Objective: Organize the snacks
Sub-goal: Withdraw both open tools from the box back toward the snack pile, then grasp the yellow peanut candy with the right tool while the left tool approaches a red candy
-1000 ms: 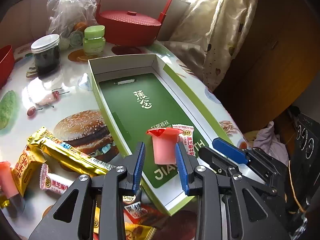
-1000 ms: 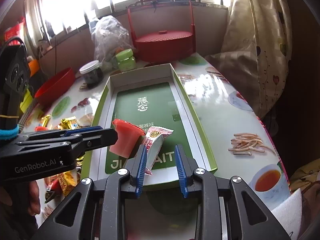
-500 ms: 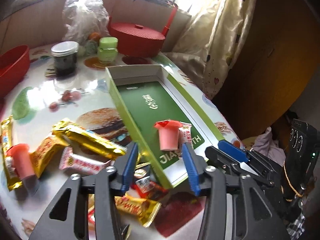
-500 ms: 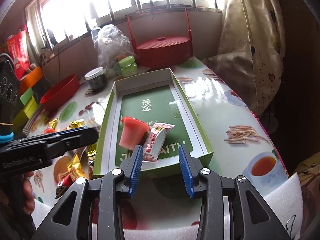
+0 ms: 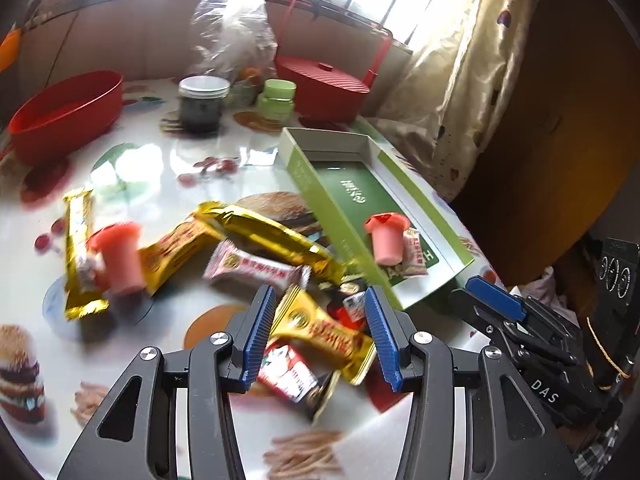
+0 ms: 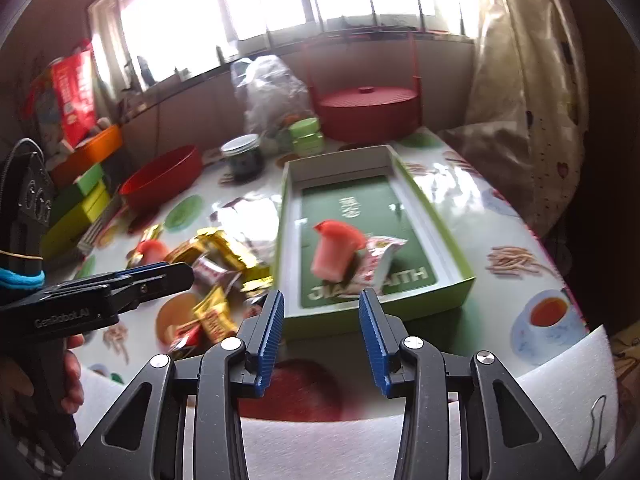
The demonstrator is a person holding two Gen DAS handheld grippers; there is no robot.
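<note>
Left gripper, jaws apart and empty, above scattered snack packets; a pink cup stands inside the green box.

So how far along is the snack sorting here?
Early. Done: one pink jelly cup and one pink-white wrapped snack sit in the green box. In hand: nothing; the left tongs and right tongs are both empty. Left: the gold bars, another jelly cup and small packets lie loose on the table.
</note>
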